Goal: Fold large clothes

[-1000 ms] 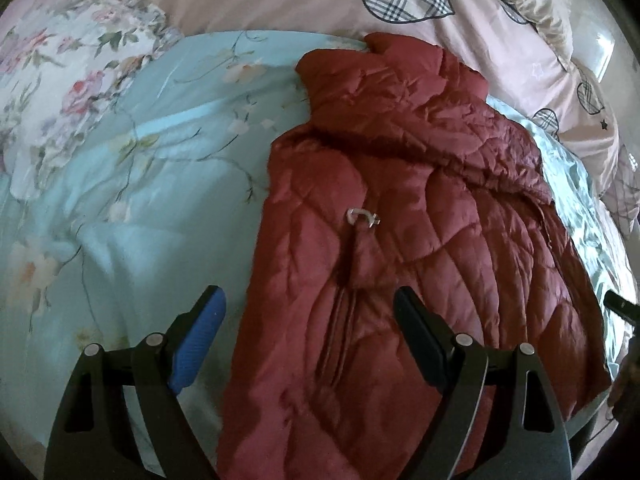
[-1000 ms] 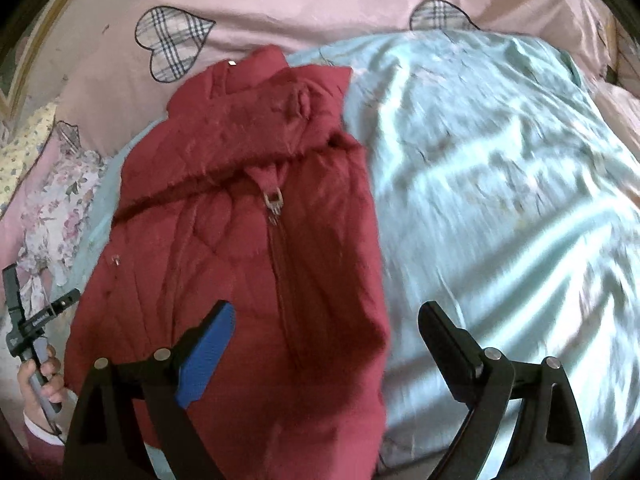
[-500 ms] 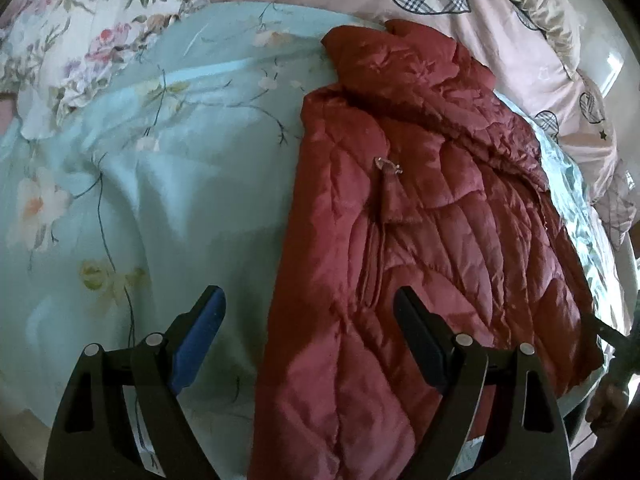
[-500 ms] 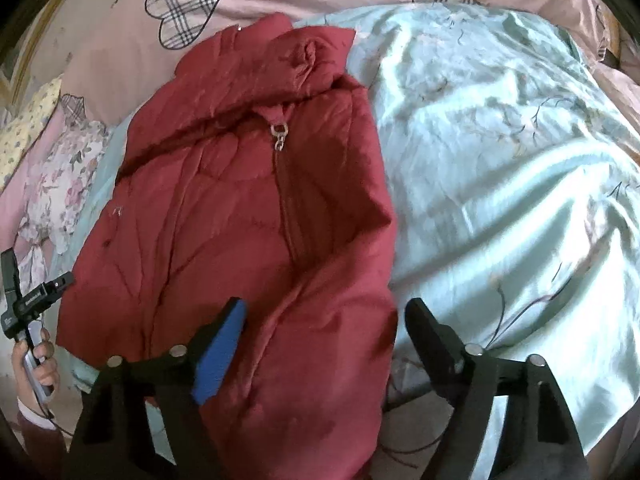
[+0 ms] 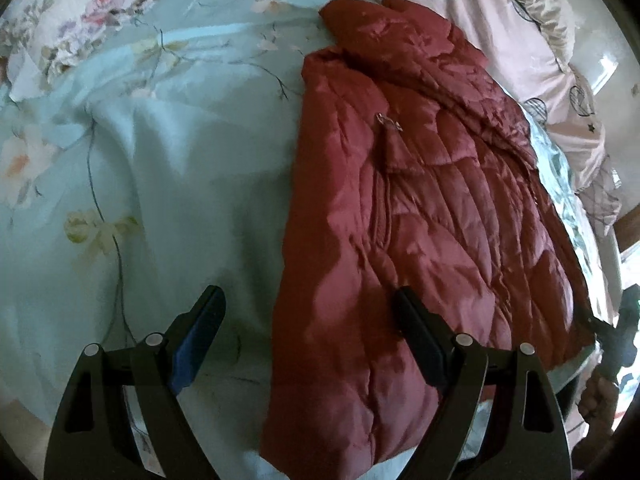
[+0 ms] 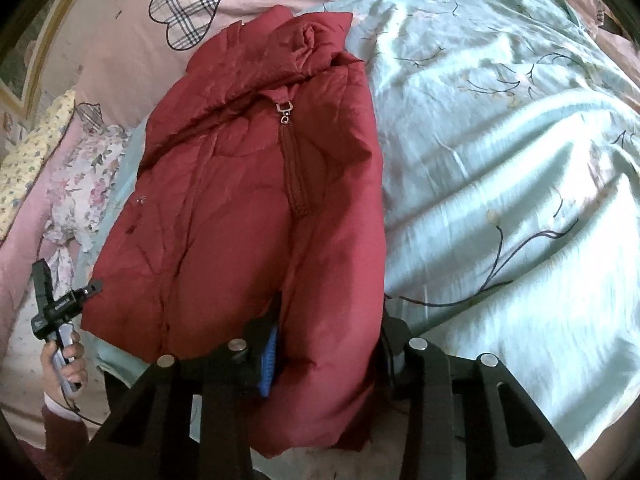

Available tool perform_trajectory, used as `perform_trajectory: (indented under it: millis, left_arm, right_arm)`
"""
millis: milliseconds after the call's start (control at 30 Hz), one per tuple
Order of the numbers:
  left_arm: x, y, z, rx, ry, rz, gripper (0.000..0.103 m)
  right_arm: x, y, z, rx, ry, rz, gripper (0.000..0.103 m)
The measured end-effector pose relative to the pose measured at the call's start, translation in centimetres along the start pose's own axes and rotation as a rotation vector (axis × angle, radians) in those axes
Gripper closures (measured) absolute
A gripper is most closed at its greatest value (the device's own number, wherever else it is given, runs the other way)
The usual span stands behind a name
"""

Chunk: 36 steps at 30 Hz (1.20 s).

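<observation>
Left wrist view: my left tool point(image 5: 308, 320) hovers spread apart over the red jacket point(image 5: 420, 208) lying on the blue quilt point(image 5: 160, 160). Right wrist view: my right tool point(image 6: 328, 340) is clamped on the jacket's point(image 6: 248, 208) near hem.

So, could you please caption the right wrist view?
Right claw shut on the red jacket hem on a floral quilt.

Jacket point(image 6: 248, 216) flat on quilt point(image 6: 500, 168), pillows point(image 6: 120, 40) behind.
</observation>
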<state>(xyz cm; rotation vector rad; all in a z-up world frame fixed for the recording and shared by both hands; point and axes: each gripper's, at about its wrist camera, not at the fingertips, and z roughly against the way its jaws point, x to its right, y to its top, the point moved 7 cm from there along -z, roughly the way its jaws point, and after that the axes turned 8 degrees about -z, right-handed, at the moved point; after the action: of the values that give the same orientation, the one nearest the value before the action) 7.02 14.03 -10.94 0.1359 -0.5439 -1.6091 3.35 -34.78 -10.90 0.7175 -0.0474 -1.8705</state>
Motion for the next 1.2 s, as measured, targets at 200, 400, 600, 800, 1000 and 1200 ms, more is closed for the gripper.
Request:
perform_trajectory:
  millis: [200,400,600,800,1000,1200]
  left_arm:
    - [1.5,-1.0,-0.5,-0.023,-0.059,-0.031,0.016]
    - [3.4,-1.7,-1.2,-0.041,-0.098,-0.093,0.028]
    - [4.0,-1.8,-0.5,-0.003,-0.123,-0.112,0.065]
    - [4.8,-1.6,0.5,0.031,-0.129,-0.131,0.08]
    - [5.4,-1.0,1.9,0.051,-0.158,-0.142,0.084]
    - [6.0,0.5,5.2,0.123,-0.233,-0.168,0.087]
  right_arm:
    - [-0.2,0.1,-0.3,-0.001,0.012,-0.014,0.06]
    - [0.2,-0.1,-0.4,0.001,0.043,-0.038,0.059]
    - [0.3,-0.2,-0.2,0.012,0.076,-0.045,0.066]
    - [0.0,-0.5,0.6,0.03,0.136,-0.041,0.076]
    - [-0.2,-0.5,1.9,0.042,0.227,-0.048,0.078]
    - [-1.2,0.1,4.6,0.1,0.329,-0.036,0.08]
